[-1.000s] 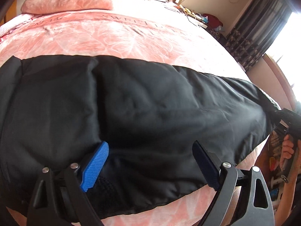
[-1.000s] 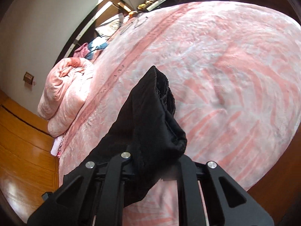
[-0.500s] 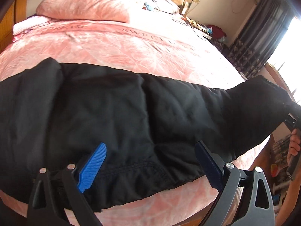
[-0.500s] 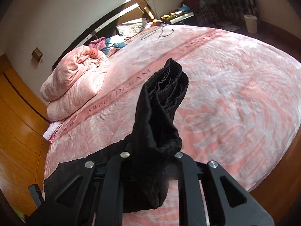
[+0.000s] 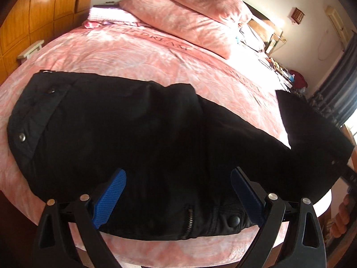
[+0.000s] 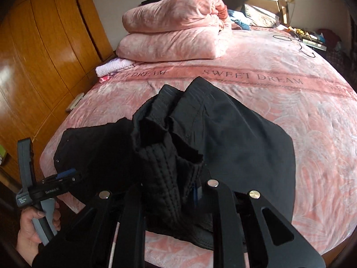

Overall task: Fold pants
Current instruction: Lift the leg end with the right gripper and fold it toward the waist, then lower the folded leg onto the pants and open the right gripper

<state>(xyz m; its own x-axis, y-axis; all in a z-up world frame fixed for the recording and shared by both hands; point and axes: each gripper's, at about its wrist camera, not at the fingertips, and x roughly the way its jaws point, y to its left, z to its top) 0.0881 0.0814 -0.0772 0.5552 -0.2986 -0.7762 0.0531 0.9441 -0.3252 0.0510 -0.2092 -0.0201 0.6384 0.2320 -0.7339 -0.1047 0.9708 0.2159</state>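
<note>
A wide bed [image 6: 290, 51] covered in a pink patterned plush blanket lettered "SWEET DREAM" carries black fabric pants [image 5: 138, 134] spread across its near edge. A folded pink quilt [image 6: 174, 33] sits near the headboard, with a small folded pale cloth [image 6: 113, 65] beside it and a thin black cable [image 6: 299, 43] farther right.

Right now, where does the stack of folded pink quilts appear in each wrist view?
Left wrist: folded pink quilts lie top centre, beyond the black pants.
Right wrist: top centre-left, by the headboard.
Shared landmark: the DREAM lettering just before them.

pants [image 5: 138, 134]: matt black cloth, metal snaps
bedspread [image 6: 279, 102]: soft pink plush
wardrobe [image 6: 33, 51]: glossy wood
pads [image 5: 110, 197]: ribbed blue plastic
</note>
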